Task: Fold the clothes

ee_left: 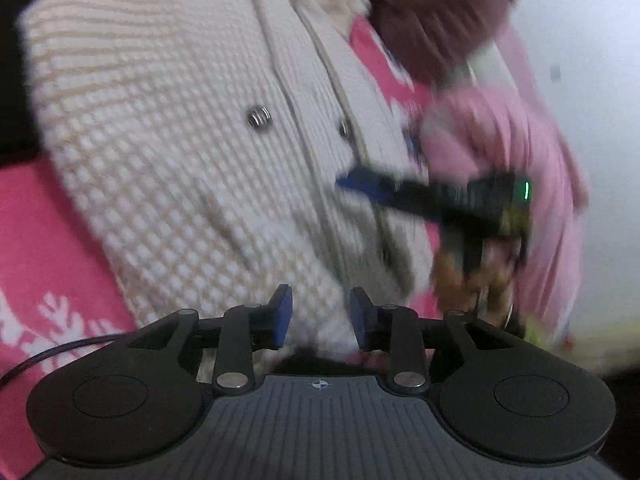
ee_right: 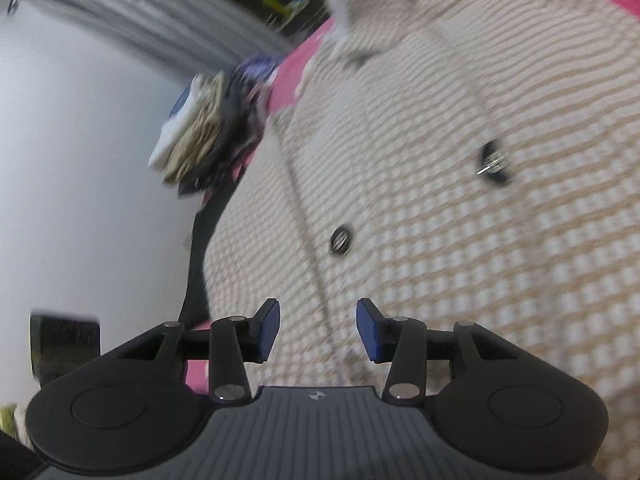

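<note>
Left gripper (ee_left: 320, 318), seen from its own camera: black linkage arms ending in two blue pads, parted by a modest gap with nothing between them, poised above the cardigan (ee_left: 180, 128). Cardigan: cream and beige waffle knit, spread over a pink blanket (ee_left: 44, 240) printed with white snowflake shapes. Two round metal buttons (ee_left: 259, 117) show clearly beside the ribbed front band in this view; a third, darker one lower down is too blurred to confirm. To the right, the right gripper (ee_left: 352, 182) enters from the side, held by a person in a pink sleeve (ee_left: 512, 128); its blue tip lies over the knit, and its opening cannot be judged from here.

Right gripper (ee_right: 318, 330), from its own camera: two blue pads (ee_right: 270, 330) standing somewhat wider apart, empty, above the same cardigan (ee_right: 460, 220). Two dark ribbed buttons (ee_right: 341, 240) appear. Only this view shows, at the left, a white wall (ee_right: 80, 160) and a small heap of folded clothes (ee_right: 208, 128) at the blanket's edge; only the left view shows the sleeve.
</note>
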Available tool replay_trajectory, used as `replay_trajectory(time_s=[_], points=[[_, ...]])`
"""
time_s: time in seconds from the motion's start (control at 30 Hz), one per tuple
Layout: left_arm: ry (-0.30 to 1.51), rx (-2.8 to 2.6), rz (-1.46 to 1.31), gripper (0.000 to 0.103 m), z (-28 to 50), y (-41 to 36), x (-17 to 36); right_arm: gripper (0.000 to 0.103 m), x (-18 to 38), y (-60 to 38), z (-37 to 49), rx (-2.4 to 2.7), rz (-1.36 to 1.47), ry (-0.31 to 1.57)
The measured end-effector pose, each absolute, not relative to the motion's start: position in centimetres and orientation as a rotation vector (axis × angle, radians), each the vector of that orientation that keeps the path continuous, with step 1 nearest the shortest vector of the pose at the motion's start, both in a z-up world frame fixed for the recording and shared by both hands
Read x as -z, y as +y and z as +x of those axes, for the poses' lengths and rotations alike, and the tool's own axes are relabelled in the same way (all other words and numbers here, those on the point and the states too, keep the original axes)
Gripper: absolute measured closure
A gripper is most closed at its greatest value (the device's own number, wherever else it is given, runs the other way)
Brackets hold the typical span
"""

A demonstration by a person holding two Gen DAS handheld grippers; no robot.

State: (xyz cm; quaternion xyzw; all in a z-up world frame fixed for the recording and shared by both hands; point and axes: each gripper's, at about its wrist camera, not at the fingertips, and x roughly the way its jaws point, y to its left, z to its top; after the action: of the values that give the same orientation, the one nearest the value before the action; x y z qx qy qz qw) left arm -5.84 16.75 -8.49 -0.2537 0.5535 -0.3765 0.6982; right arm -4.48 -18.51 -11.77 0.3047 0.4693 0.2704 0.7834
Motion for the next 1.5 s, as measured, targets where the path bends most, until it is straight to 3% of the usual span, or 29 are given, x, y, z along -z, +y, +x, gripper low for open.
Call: replay_trajectory(time_s=[0.13, 0.37, 0.57, 0.83, 1.1, 1.13, 1.2, 1.27, 1.33, 1.43, 1.5], points=[[1.179, 0.885, -0.621, 0.066, -4.4, 14.3, 7.8, 0.056, 11.6, -16.9, -4.7, -0.633, 0.627, 1.063], [1.486, 1.183, -0.234, 0.063, -7.4, 5.0, 11.0, 0.056, 12.1, -16.1, -5.4, -0.608, 0.610, 1.132], [1.669, 1.080, -0.151, 0.063, -9.2, 6.6, 13.4, 0.056, 13.3, -15.4, -5.6, -0.610, 0.573, 1.214], [1.524, 0.830, -0.462, 0.058, -8.7, 11.2, 12.3, 0.059, 14.4, -14.3, -4.4, -0.608, 0.595, 1.271], [1.477, 0.659, -0.493, 0.056, -8.4, 12.0, 13.5, 0.060, 14.6, -14.6, -4.1, -0.571, 0.659, 1.265], [1.469, 0.655, -0.511, 0.056, -8.5, 12.1, 13.6, 0.056, 14.8, -14.4, -4.0, -0.585, 0.669, 1.278], [1.455, 0.651, -0.543, 0.047, -8.4, 12.2, 14.1, 0.056, 15.2, -14.3, -3.7, -0.634, 0.749, 1.301], [1.439, 0.648, -0.565, 0.046, -8.4, 12.1, 14.6, 0.057, 15.6, -14.7, -3.5, -0.623, 0.787, 1.313], [1.427, 0.644, -0.578, 0.046, -8.6, 12.0, 14.8, 0.065, 16.1, -15.3, -3.2, -0.582, 0.815, 1.319], [1.408, 0.638, -0.589, 0.052, -8.6, 12.3, 15.0, 0.065, 16.5, -15.3, -3.0, -0.567, 0.847, 1.308], [1.395, 0.630, -0.559, 0.069, -8.6, 12.7, 15.0, 0.065, 16.5, -14.6, -3.0, -0.588, 0.819, 1.300]])
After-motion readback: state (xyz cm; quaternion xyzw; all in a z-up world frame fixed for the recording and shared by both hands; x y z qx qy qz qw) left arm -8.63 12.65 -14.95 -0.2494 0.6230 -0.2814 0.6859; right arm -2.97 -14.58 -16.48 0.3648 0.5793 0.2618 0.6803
